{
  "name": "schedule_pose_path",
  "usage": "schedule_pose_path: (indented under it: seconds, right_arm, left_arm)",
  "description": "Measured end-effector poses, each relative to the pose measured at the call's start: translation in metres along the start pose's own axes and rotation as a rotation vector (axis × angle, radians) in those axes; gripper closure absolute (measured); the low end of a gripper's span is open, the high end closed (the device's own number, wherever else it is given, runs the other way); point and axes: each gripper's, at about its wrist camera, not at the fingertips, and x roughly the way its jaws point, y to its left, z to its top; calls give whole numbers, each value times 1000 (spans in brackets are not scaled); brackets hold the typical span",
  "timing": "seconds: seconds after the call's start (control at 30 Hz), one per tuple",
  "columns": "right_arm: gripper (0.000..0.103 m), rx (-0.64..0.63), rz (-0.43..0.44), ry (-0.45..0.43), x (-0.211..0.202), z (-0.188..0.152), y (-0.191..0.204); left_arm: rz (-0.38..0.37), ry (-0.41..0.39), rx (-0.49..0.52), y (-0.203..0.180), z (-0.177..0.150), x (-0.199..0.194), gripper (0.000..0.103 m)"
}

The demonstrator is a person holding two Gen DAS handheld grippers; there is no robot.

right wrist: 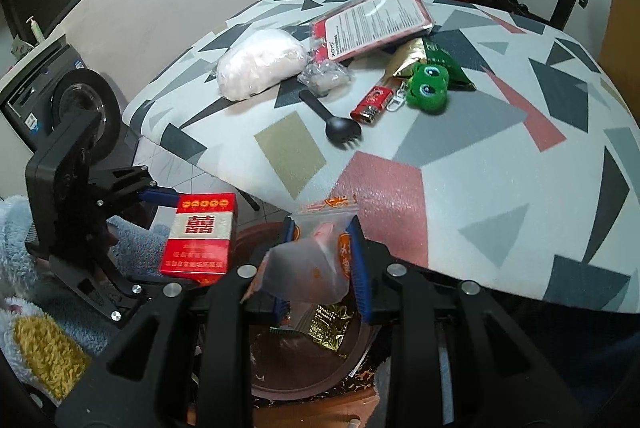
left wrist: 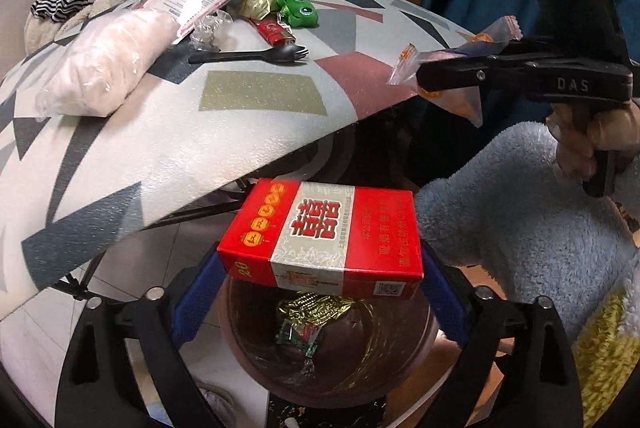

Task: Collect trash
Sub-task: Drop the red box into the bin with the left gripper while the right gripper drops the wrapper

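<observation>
While poised over the brown bin (left wrist: pixel 400 348), left fingers (left wrist: pixel 196 292): spread wide, red box (left wrist: pixel 324 240) seemingly loose between, for dropping.
Right fingers (right wrist: pixel 358 260): clamped on clear wrapper (right wrist: pixel 308 268), above same bin.
Surface (left wrist: pixel 200 132): more litter waiting.

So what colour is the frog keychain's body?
Green frog keychain, with big blue eyes; clearest in the right wrist view.

Left gripper (left wrist: pixel 320 268) spread wide, right gripper (right wrist: pixel 320 260) clamped, both angled down.
</observation>
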Motion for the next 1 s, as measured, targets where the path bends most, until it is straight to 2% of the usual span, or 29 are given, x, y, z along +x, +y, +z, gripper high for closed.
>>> schedule_pose_path:
  seconds: [0.23, 0.4, 0.73, 0.87, 1.0]
  right_arm:
    - [74, 12, 16, 23, 8, -11, 3]
    - [74, 7, 43, 48, 23, -21, 13]
    - [73, -49, 35, 105, 46, -33, 32]
    - [69, -76, 34, 139, 55, -35, 39]
    - [65, -118, 26, 154, 59, -37, 48]
  left_arm:
    - [16, -16, -4, 2, -5, -5, 6]
    - [39, -63, -51, 12, -10, -27, 6]
    - [128, -187, -146, 34, -22, -85, 6]
    - [132, -206, -217, 46, -31, -88, 6]
    - [153, -190, -225, 46, -34, -81, 6]
